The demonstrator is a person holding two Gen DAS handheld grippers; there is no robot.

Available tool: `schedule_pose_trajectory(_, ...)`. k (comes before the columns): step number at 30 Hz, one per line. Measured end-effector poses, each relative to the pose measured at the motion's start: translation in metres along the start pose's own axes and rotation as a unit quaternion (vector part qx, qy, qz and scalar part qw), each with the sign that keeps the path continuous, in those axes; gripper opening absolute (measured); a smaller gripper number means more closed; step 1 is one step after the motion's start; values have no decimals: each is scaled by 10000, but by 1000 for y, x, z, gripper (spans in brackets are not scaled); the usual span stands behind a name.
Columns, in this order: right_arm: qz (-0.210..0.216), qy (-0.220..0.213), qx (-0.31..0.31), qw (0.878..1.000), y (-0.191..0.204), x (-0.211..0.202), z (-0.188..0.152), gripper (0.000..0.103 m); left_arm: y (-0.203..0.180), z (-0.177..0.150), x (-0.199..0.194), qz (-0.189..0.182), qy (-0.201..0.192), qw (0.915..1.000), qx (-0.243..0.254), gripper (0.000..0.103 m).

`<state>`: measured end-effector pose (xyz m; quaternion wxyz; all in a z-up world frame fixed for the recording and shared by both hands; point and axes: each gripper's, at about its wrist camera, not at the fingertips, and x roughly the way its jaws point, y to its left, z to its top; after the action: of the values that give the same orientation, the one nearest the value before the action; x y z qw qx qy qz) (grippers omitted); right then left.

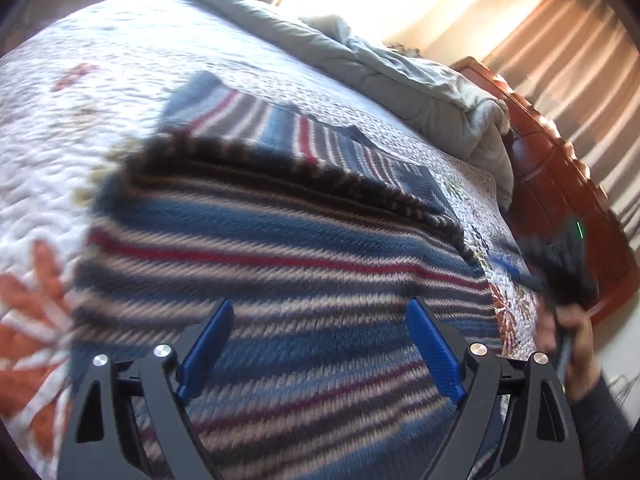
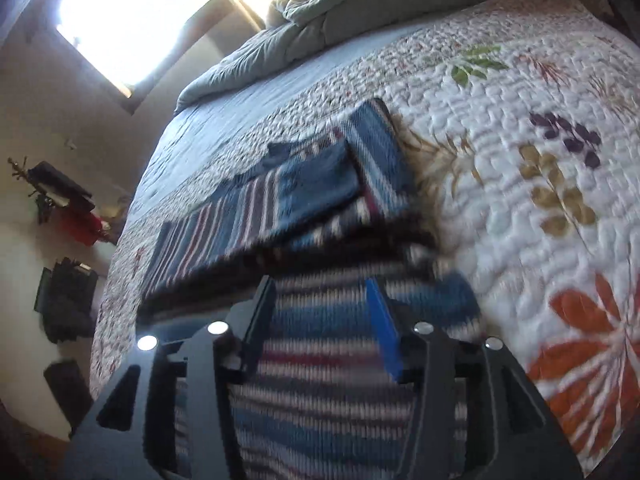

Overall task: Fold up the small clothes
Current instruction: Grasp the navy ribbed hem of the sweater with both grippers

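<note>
Striped sweater (image 1: 280, 248) spread on the quilted bed (image 1: 60, 92), partly folded.

Blue, white and red bands run across it, and a dark ribbed edge (image 1: 304, 168) lies folded over its far part. The left gripper (image 1: 320, 320) hovers above the near cloth with its blue fingers (image 1: 208, 344) wide apart, holding nothing. The right gripper (image 2: 320, 308) likewise has its fingers (image 2: 384, 328) apart over the sweater (image 2: 320, 380). A grey comforter (image 2: 300, 20) is bunched at the far side.
</note>
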<state>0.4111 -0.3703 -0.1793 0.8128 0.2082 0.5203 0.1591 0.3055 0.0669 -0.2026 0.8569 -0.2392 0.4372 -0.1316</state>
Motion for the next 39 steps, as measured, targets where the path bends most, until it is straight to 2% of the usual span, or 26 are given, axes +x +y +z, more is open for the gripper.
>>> schedule_pose_trajectory(3, 189, 355, 129, 9991, -16, -30, -56, 63, 5, -26, -36, -96, 51, 9998, -181, 91)
schedule_pose_trajectory(5, 466, 617, 550, 9955, -36, -52, -98, 69, 12, -44, -53, -200, 173, 9990, -358, 91)
schedule_pose_trajectory(7, 571, 734, 763, 9927, -48, -70, -136, 70, 21, -65, -75, -212, 273, 9978, -565, 91)
schedule_pose_trajectory(10, 682, 753, 1054, 9892, -61, -86, -175, 79, 35, -93, -106, -174, 231, 9961, -831, 92)
schedule_pose_trajectory(12, 869, 856, 1326, 9836, -70, -85, -189, 79, 46, -107, -115, -182, 315, 9941, -1024, 93)
schedule_pose_trajectory(13, 947, 895, 1430, 9811, -73, -83, -194, 77, 55, -115, -116, -213, 419, 9910, -1250, 93)
schedule_pose_trajectory(15, 1091, 983, 1587, 9763, -77, -76, -200, 67, 70, -127, -113, -402, 674, 9824, -1695, 93)
schedule_pose_trajectory(16, 1180, 987, 1633, 9745, -77, -73, -200, 65, 77, -134, -108, -587, 843, 9757, -1937, 93)
schedule_pose_trajectory(18, 1354, 1023, 1699, 9707, -74, -67, -200, 53, 84, -143, -99, -805, 1077, 9649, -2254, 93)
schedule_pose_trajectory(21, 1462, 1091, 1747, 9676, -64, -58, -199, 51, 91, -150, -89, -1044, 1208, 9545, -2520, 93)
schedule_pose_trajectory(24, 1417, 1276, 1774, 9655, -56, -46, -200, 50, 97, -150, -83, -1169, 1151, 9445, -2847, 95)
schedule_pose_trajectory(26, 1386, 1346, 1754, 9653, -49, -41, -198, 50, 96, -149, -78, -1236, 1184, 9422, -2882, 95)
schedule_pose_trajectory(29, 1401, 1375, 1851, 9629, -47, -38, -194, 50, 91, -148, -72, -1112, 1246, 9435, -2862, 95)
schedule_pose_trajectory(33, 1481, 1372, 1954, 9597, -57, -40, -195, 50, 87, -145, -68, -1145, 1262, 9400, -2955, 93)
schedule_pose_trajectory(36, 1518, 1369, 1981, 9586, -62, -43, -197, 50, 82, -143, -65, -1128, 1311, 9444, -2796, 92)
schedule_pose_trajectory(39, 1562, 1345, 1995, 9580, -64, -43, -199, 50, 78, -142, -61, -1066, 1449, 9480, -2627, 81)
